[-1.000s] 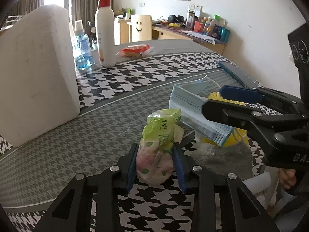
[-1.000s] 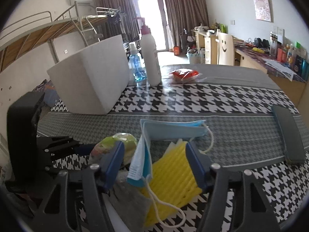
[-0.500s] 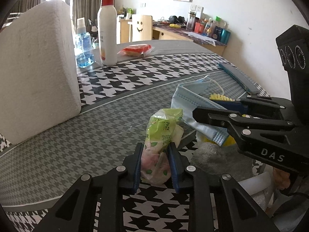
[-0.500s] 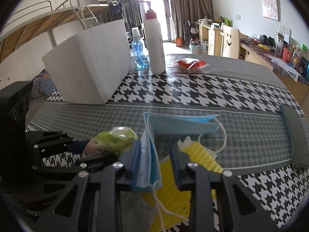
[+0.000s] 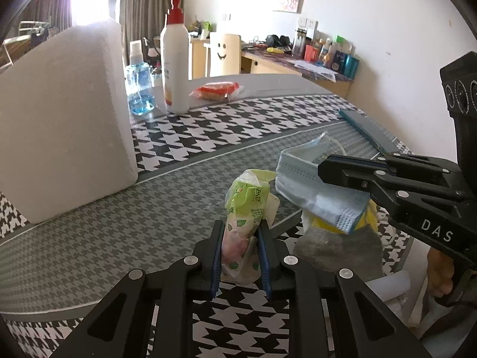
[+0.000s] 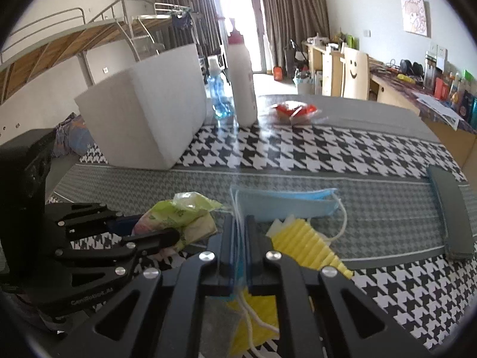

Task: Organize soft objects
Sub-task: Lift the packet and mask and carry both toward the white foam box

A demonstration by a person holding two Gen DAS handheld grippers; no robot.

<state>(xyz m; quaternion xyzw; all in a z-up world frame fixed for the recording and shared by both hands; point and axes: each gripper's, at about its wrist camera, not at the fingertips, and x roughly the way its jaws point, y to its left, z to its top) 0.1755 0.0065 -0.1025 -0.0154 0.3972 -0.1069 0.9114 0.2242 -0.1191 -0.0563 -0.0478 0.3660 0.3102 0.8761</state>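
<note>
Since a second ago both my grippers have been closing: the left gripper (image 5: 240, 246) has narrowed onto the tissue pack (image 5: 244, 208), and the right gripper (image 6: 238, 240), then wide apart around the mask (image 6: 280, 205), has come together on it. The mask's folded edge has lifted off the bench (image 5: 89, 232) with that pinch.

Nearest me on the left, I see the blue pads squeezing the lower half of the green and pink pack, which stands upright between them. Just right of it a grey cloth (image 5: 340, 250) lies at the near edge, with a yellow ribbed sponge (image 6: 301, 244) beside and partly under the mask. My right gripper is clamped on the mask's near end; its ear loops (image 6: 342, 220) trail down in front and to the right.

Farther off, a large white foam block (image 5: 65, 119) stands on the left. A dark flat bar (image 6: 450, 214) lies at the right edge. At the far side stand a blue spray bottle (image 5: 138, 89) and a white pump bottle (image 5: 174, 62), with a red wrapped snack (image 5: 216, 91) to their right.
</note>
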